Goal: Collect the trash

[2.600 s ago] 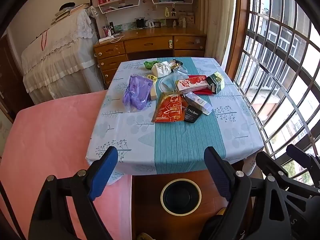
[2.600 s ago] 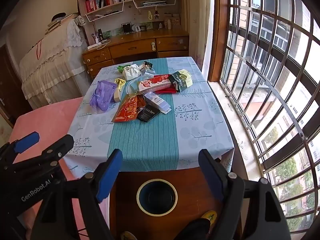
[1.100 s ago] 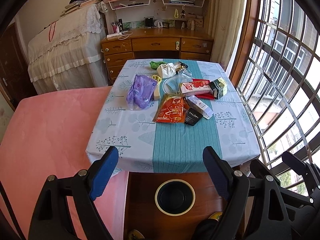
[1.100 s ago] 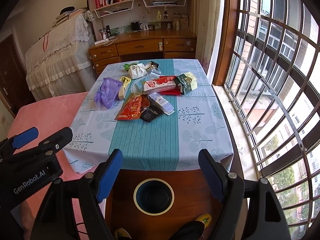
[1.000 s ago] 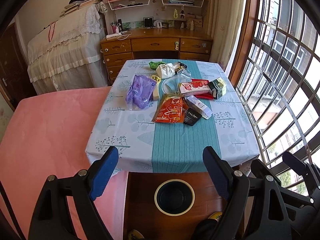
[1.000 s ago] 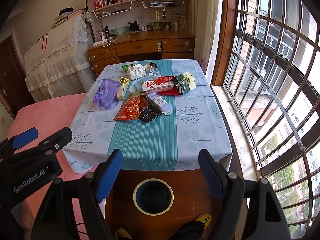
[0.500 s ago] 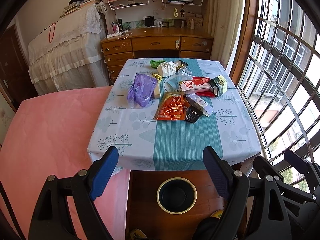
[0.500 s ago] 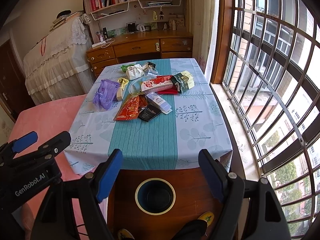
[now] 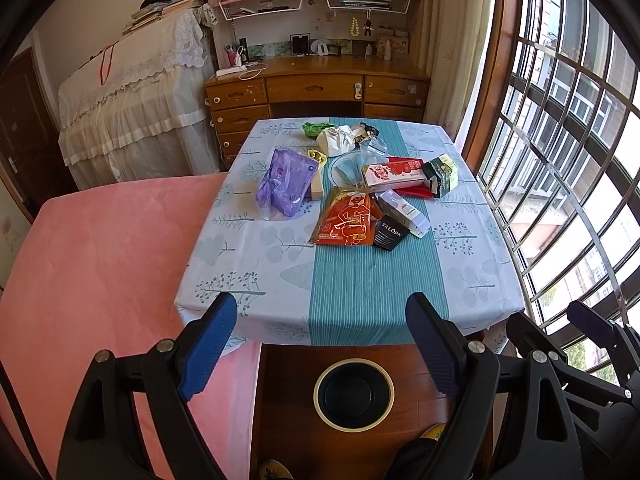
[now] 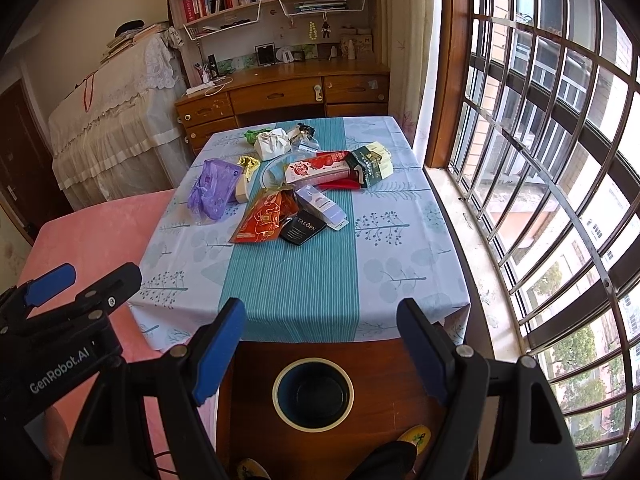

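Two gaping tongs point(image 9: 320, 344) point(image 10: 320, 344), one bin point(image 9: 353, 393).

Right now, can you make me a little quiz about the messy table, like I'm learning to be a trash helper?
1. True or false: the left gripper and the right gripper are both open and hold nothing.
2. Where is the bin? A. on the table B. on the floor by the table's near edge C. on the desk
3. Fill in: the black packet lies beside the ____ snack bag.

Key
1. True.
2. B.
3. Orange. They lie on the teal stripe of the tablecloth, with the purple bag farther left.
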